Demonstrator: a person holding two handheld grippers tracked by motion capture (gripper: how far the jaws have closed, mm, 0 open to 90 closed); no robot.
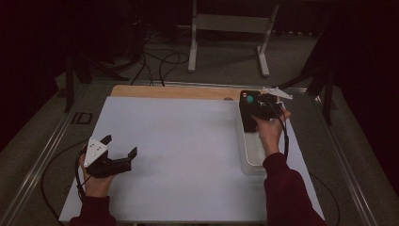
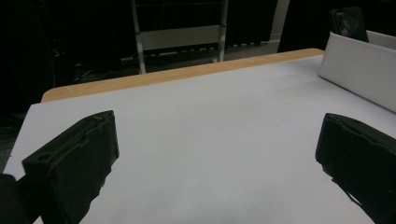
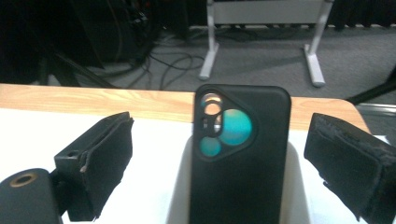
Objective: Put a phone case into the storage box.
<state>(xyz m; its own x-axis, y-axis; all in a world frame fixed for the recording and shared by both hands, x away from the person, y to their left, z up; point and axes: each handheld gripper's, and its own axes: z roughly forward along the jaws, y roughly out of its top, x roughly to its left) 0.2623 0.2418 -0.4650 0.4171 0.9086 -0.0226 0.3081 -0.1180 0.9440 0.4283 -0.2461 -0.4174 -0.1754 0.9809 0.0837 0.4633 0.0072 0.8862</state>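
Resting near the table's front left edge, the left gripper is standing wide open over bare white tabletop, holding nothing. Farther off at the right, the right gripper is spreading its jaws fully, pads clear of the black phone case, which is leaning upright in the white tray's far end, teal camera cutout facing the jaws.

phone case: black, matt, smooth, rubbery-looking; teal glossy patches in its camera cut-out | tray: white, smooth plastic look, right edge of tabletop | tabletop: pale matt sheet, bare wood strip along far edge | right gripper pads: black, rough, foam-like
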